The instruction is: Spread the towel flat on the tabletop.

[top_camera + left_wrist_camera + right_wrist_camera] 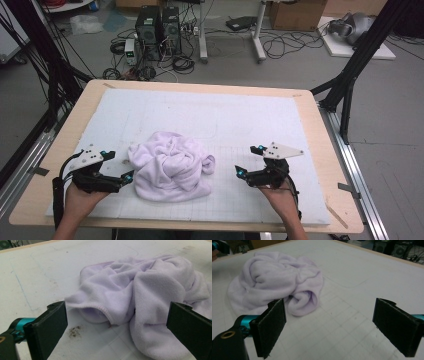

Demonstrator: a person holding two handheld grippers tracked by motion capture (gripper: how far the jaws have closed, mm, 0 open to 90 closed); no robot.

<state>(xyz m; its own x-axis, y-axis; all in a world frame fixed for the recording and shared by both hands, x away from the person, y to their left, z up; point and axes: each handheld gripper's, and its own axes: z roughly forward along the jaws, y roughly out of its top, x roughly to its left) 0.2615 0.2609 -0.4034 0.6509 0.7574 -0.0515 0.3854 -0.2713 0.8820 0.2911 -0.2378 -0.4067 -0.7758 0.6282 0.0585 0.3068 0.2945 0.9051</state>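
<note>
your towel [171,167] lies crumpled mid-counter [320,200], nothing smoothed or folded yet. your left hand-held gripper [126,178] sits gaping at its edge; the right hand-held gripper [241,172] waits gaping, apart. all work remains.

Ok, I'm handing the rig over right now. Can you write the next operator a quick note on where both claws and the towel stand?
Left claw: open, holding nothing, its tips right at the left edge of the lilac towel; whether they touch it I can't tell.
Right claw: open, holding nothing, a gap of bare mat between it and the towel.
Towel: crumpled in a heap on the white gridded mat, near the front centre of the table; a hemmed edge faces the left claw.
Done: nothing visible, the towel is still bunched up.
Left: probably grasp an edge or corner with each claw, spread it flat, then fold.
</note>
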